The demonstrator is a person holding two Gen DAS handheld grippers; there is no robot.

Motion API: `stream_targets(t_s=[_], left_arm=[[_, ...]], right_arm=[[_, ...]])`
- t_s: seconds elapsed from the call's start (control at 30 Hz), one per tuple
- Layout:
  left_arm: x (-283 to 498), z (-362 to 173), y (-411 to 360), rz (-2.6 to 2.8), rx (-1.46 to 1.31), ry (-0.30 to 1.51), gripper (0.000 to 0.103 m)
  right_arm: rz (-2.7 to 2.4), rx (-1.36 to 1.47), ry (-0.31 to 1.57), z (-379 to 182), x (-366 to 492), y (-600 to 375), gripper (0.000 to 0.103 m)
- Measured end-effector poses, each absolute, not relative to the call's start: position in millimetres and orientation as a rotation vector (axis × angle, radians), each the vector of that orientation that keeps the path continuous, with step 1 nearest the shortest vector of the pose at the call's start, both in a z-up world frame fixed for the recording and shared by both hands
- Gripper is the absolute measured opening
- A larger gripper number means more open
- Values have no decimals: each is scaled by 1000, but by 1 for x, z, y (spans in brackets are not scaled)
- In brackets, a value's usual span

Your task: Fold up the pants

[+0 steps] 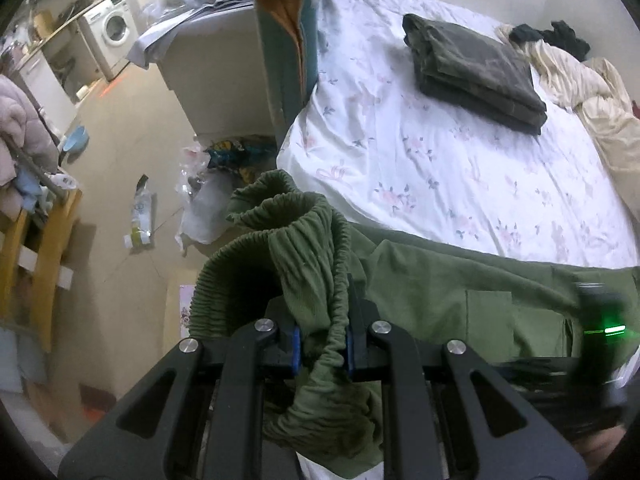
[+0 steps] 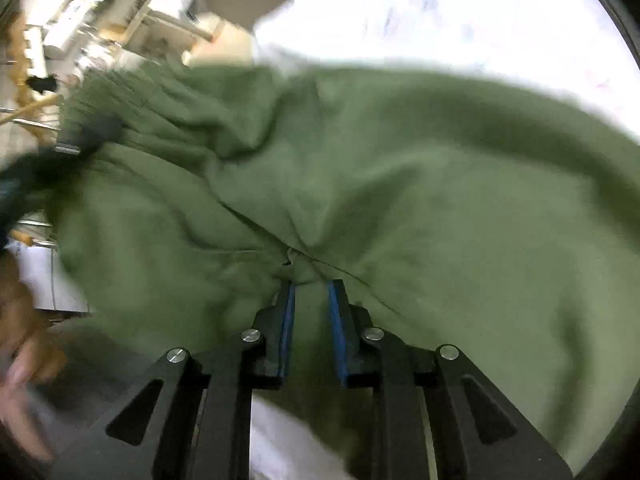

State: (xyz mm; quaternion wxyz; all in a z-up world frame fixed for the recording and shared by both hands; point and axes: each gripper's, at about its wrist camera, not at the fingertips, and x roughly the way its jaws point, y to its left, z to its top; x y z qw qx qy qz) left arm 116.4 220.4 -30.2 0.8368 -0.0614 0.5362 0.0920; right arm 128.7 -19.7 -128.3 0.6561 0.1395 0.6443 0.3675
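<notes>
Presently both tools are engaged on the olive-green cotton pants with a ribbed elastic waistband [image 1: 304, 240]; the garment occupies the lower centre and lower right of the left wrist view, lying along the near edge of the white floral-print bed sheet [image 1: 420, 152], and it fills most of the right wrist view.

Left gripper [image 1: 322, 344]: jaws nearly closed, the blue pads pinching a gathered bunch of the ribbed waistband; fabric spills both above and below the pinch; the hold at the elastic is judged a deliberate anchor at one end of the garment.

Right gripper [image 2: 311, 320]: jaws narrowed onto a tuck of the green cloth where several creases meet, at the lower centre of its frame; that view is blurred, so the exact part seized cannot be told; creases radiating from the pinch suggest the cloth is under pull.

Orientation: the waistband sits at lower centre in the left view, its opening turned up toward the camera; the body of the pants runs from there toward the right edge of the frame, so the long axis lies roughly parallel to the bed's near edge; the leg ends are out of view.

Noted also: a folded stack of dark grey-green clothing [image 1: 476, 68] in the upper right of the left view, well apart from the pants.
</notes>
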Motion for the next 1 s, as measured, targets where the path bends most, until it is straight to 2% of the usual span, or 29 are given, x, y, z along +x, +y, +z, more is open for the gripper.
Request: stream_targets(t_s=[0.03,0.07,0.1,0.2,0.37,0.5,0.63,0.7,0.73,0.77,0.83,0.9,1.0], left_arm=[[116,-29,219,194,-129,1131,13],[115,-28,217,195,-124,1126,13],[115,-26,213,204,-105,1121,13],[110,-13,183,237,-18,1069,14],[98,-10,70,131,279,986,14],[93,-45,-21,61,488,980,14],[91,-116,-80,-14,626,1076,16],[84,-144,-93,-69,654,1112,23],[80,-150,-97,-96,667,1110,36],[74,-151,-97,-160,649,1108,55],[68,-140,-92,-255,564,1116,71],[61,-114,-78,-344,453,1104,73],[56,-66,-41,-432,260,1070,82]], right_arm=[[803,308,1442,-115,127,-43,31],[775,290,1433,-109,125,-55,60],[737,276,1402,-97,121,-80,80],[662,312,1345,-82,113,-155,81],[498,443,1265,-75,85,-255,81],[412,548,1194,-69,65,-308,81],[398,597,1176,-71,60,-324,81],[402,603,1172,-71,61,-330,81],[408,593,1178,-72,63,-326,81],[410,579,1187,-74,64,-322,81],[424,568,1196,-76,63,-322,81],[437,562,1204,-78,64,-321,81],[446,558,1210,-79,68,-316,81]])
